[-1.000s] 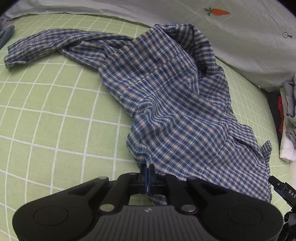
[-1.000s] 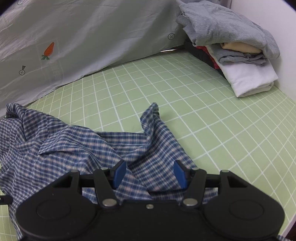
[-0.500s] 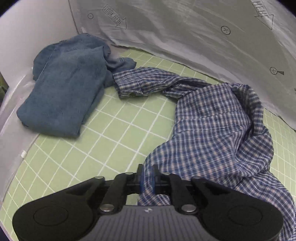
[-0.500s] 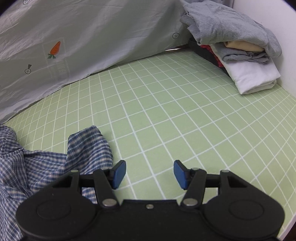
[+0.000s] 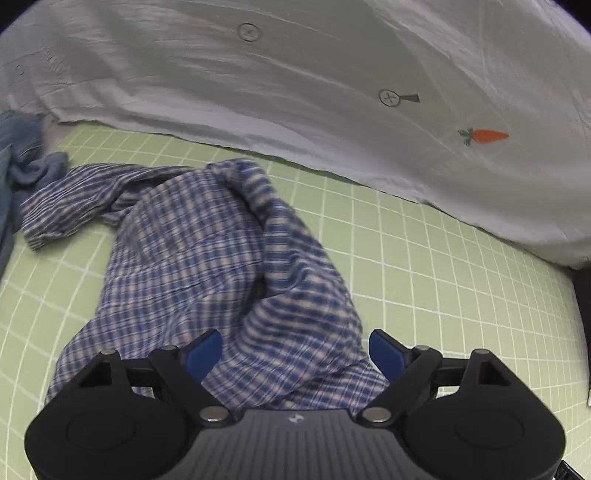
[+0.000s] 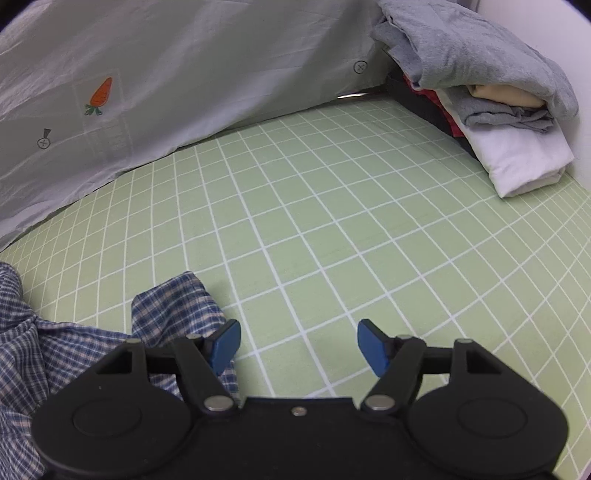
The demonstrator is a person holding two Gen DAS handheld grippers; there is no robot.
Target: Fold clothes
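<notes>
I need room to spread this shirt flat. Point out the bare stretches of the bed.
Widest bare patch: green grid sheet ahead of the right tongs, bordered by the grey carrot-print sheet, the folded clothes stack and the plaid shirt. Crowded: by the left tongs, where the shirt bunches beside the blue garment.

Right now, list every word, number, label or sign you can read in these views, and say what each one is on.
No readable words or numbers.
Grey sheet: faint print at its upper left, too blurred to read.
Same sheet: orange carrot picture; circled mark with a small wedge; another circled mark.
Right wrist view: carrot, two circled marks.
Left claw body: small pale emblem, unreadable.
</notes>
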